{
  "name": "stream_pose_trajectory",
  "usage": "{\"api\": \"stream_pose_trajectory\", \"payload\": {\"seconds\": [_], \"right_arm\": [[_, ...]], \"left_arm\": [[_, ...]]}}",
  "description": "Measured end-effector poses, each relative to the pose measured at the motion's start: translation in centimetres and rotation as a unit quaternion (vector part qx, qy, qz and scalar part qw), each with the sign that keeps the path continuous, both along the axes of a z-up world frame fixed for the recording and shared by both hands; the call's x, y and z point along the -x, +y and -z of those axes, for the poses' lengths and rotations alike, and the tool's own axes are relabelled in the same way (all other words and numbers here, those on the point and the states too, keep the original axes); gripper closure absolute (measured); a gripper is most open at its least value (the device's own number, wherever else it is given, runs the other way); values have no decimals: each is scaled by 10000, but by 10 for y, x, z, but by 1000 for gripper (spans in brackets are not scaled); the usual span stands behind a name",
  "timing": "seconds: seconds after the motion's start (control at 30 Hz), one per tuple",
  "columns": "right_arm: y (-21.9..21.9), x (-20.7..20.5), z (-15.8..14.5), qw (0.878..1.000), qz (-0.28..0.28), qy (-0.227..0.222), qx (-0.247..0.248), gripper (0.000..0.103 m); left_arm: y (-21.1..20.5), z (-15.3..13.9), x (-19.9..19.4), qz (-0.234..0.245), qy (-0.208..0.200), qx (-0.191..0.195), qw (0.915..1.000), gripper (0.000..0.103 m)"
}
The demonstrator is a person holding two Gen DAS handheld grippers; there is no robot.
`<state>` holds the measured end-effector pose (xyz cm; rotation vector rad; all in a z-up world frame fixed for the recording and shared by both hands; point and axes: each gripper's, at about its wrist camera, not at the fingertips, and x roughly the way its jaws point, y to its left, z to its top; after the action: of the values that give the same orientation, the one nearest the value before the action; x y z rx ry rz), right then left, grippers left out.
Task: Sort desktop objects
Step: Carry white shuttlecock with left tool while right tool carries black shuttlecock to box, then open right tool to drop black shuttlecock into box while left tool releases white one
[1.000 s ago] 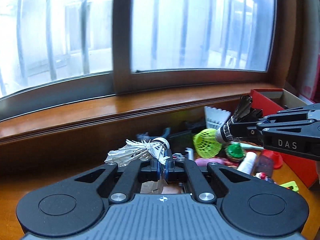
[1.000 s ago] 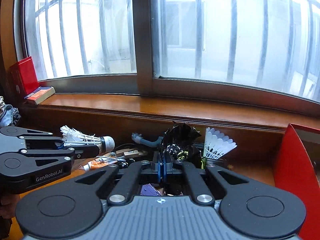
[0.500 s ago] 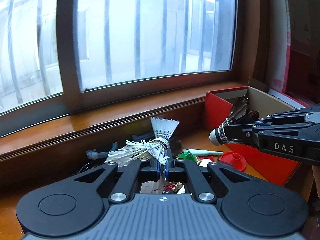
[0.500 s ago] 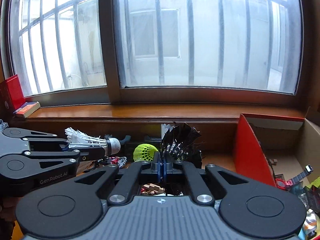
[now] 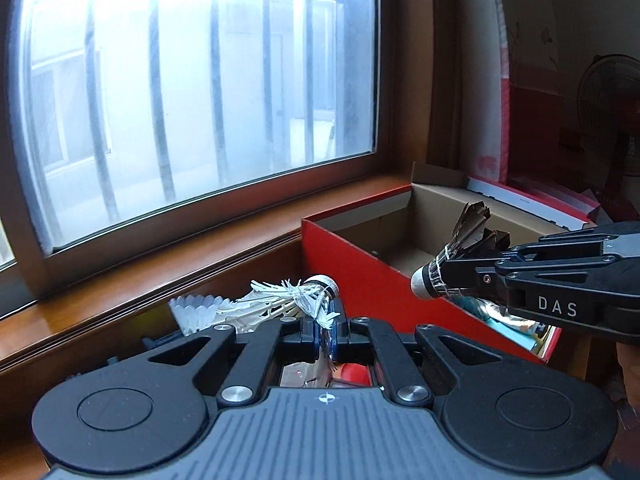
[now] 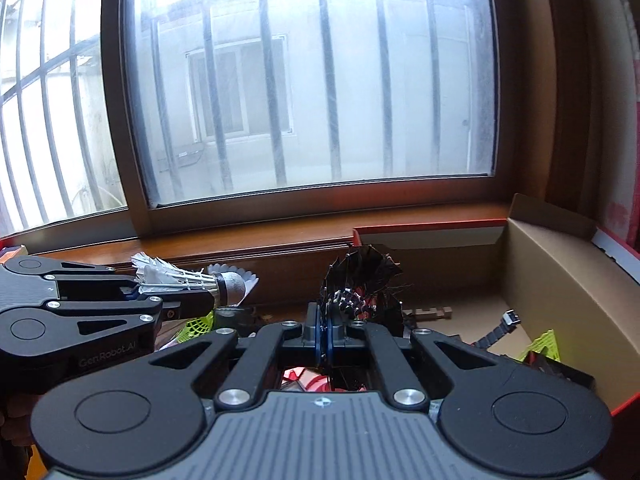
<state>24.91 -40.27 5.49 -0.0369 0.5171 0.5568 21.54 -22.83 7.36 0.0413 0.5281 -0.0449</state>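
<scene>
Left gripper (image 5: pixel 326 330): jaws pressed narrow on the feather skirt of a white shuttlecock (image 5: pixel 280 300), cork cap pointing up and right, frayed plumes trailing left. Right gripper (image 6: pixel 323 334): jaws likewise pinched tight on the vanes of a black shuttlecock (image 6: pixel 362 280); from the left wrist view its pale cork pokes out leftward past the fingertips. Both birds are very light, so weight is no concern, but the feathers are thin, springy and brittle. The white one's vanes already look ragged, and a hard squeeze could snap quills. A steadier hold would be at the cork or the bound collar just behind it, which is firm and not slippery. Held by the feathers, each may swivel or slip out on a quick swing. Both are carried in the air near the red cardboard box (image 6: pixel 560 272), open-topped, with small items already inside, probably toys, though blurred. A second white shuttlecock (image 5: pixel 198 310) stands on the desk below the wooden windowsill (image 5: pixel 160 276).
</scene>
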Motion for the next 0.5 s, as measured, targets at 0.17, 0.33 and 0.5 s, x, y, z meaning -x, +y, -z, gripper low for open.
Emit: {"api": "stream_pose_trajectory", "payload": {"seconds": [0.17, 0.33, 0.5], "right_arm": [[-29, -12, 1, 9997, 255, -11, -19, 100], [-57, -23, 5, 9984, 561, -13, 16, 100], [-80, -37, 12, 9964, 845, 52, 18, 100]], "left_arm": [[-29, -1, -24, 293, -9, 13, 9996, 96], [-59, 0, -45, 566, 6, -15, 9984, 96], [-86, 4, -64, 800, 80, -59, 9967, 93]]}}
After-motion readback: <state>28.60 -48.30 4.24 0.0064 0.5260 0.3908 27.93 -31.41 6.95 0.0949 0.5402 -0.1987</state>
